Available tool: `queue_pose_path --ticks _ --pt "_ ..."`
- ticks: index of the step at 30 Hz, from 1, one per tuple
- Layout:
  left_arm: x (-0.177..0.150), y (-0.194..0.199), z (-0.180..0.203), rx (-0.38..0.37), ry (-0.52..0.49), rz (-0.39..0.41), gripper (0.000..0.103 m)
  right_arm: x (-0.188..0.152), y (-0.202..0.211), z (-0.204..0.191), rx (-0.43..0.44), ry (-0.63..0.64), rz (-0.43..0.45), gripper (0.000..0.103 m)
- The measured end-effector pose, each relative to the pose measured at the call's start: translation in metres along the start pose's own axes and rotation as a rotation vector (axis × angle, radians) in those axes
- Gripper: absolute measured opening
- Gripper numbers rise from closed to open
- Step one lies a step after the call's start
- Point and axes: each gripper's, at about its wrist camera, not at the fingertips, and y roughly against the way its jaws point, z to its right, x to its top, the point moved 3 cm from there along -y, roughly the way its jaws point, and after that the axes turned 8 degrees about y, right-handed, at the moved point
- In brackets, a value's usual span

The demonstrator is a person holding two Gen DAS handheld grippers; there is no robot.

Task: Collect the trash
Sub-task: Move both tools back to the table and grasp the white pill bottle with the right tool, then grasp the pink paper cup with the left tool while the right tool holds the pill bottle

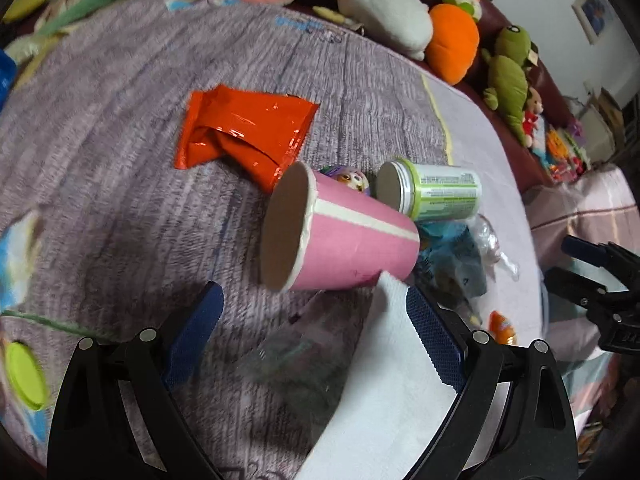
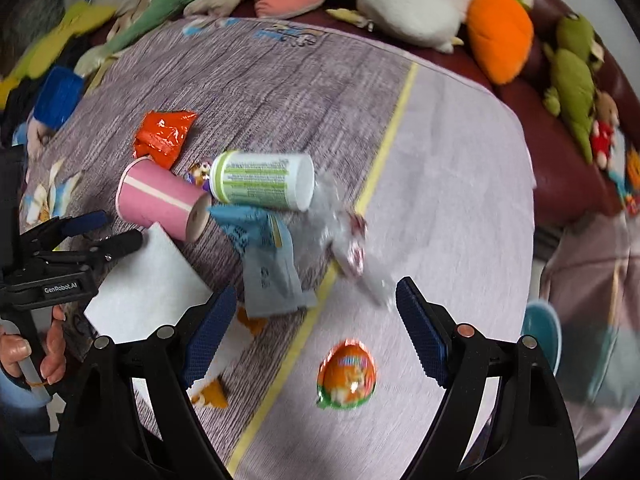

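Trash lies on a purple bed cover point(image 1: 120, 92). A pink paper cup point(image 1: 340, 236) lies on its side, next to a green-and-white tub point(image 1: 436, 192) and a red foil wrapper point(image 1: 244, 132). My left gripper point(image 1: 312, 332) is open just in front of the cup, above a white tissue point(image 1: 396, 392). My right gripper point(image 2: 316, 332) is open and empty above an orange egg-shaped wrapper point(image 2: 347, 376). A blue wrapper point(image 2: 264, 256) and clear plastic film point(image 2: 348, 240) lie past it. The cup point(image 2: 160, 200), tub point(image 2: 264, 182) and tissue point(image 2: 144, 288) also show in the right wrist view.
Plush toys point(image 1: 452, 40) line a dark red headboard point(image 2: 560, 132) along the far edge. A small cartoon-print wrapper point(image 1: 352, 178) sits behind the cup. A lime green lid point(image 1: 24, 376) lies at the left. A teal bowl point(image 2: 544, 332) sits off the bed's right side.
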Motion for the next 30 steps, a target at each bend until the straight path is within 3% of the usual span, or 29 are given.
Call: queue_pose_path --ticks 5,8,13,16,18,26,30 --pt "0.014 -0.007 -0.003 -0.054 0.056 -0.017 0.093 0.030 -0.013 -0.005 -0.014 0.128 -0.007 0.078" --pt "0.020 -0.010 -0.010 -0.006 0.063 0.002 0.093 0.052 -0.027 -0.017 -0.029 0.279 -0.026 0.078" --pt "0.023 -0.009 -0.023 0.003 0.073 0.012 0.099 0.072 -0.053 -0.044 -0.026 0.516 -0.089 0.077" --pt "0.024 -0.005 -0.029 0.022 0.081 0.024 0.100 0.077 -0.073 -0.055 0.002 0.607 -0.145 0.056" --pt "0.024 -0.003 -0.034 0.023 0.097 0.022 0.100 0.081 -0.086 -0.060 0.008 0.663 -0.163 0.055" --pt "0.021 0.001 -0.039 0.058 0.130 0.020 0.100 0.081 -0.126 -0.071 0.130 0.746 -0.271 0.056" --pt "0.017 0.004 -0.041 0.068 0.167 0.015 0.100 0.078 -0.127 -0.064 0.139 0.665 -0.227 0.051"
